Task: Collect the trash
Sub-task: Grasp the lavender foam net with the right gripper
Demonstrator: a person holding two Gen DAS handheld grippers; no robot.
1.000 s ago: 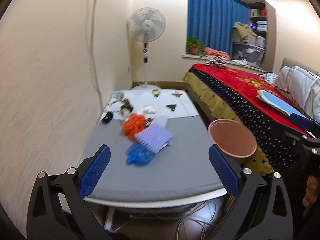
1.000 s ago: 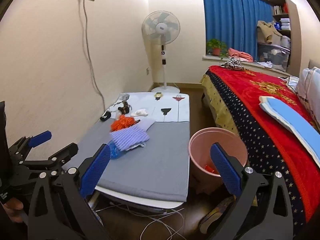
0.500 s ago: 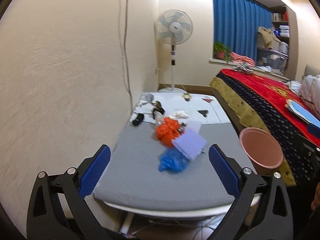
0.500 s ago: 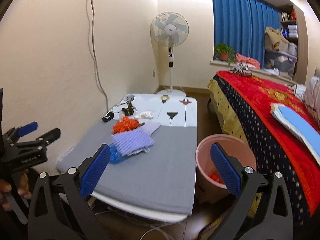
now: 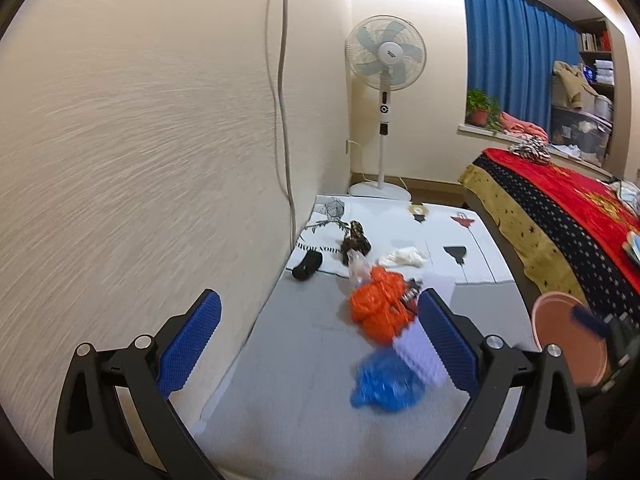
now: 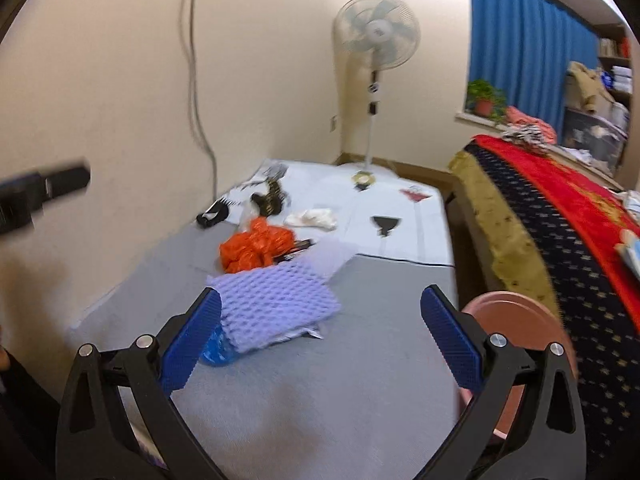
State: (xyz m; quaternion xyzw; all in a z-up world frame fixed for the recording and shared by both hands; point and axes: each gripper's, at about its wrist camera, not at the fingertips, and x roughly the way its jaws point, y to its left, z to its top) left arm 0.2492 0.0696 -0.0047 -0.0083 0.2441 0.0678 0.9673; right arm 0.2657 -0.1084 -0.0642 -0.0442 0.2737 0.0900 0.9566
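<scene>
Against the bedroom wall, a grey table holds the trash: orange bag, lilac foam sheet, blue bag. Both the left gripper and right gripper gape wide and empty, likely ready to grab; the pink bin waits beside the table for drops

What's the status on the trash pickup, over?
Left gripper open, empty. Right gripper open, empty. Purple foam sheet, orange bag on table; pink bin beside.

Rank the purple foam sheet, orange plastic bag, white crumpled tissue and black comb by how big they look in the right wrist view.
1. purple foam sheet
2. orange plastic bag
3. white crumpled tissue
4. black comb, close to the tissue; both lie farther away, so unsure.
</scene>
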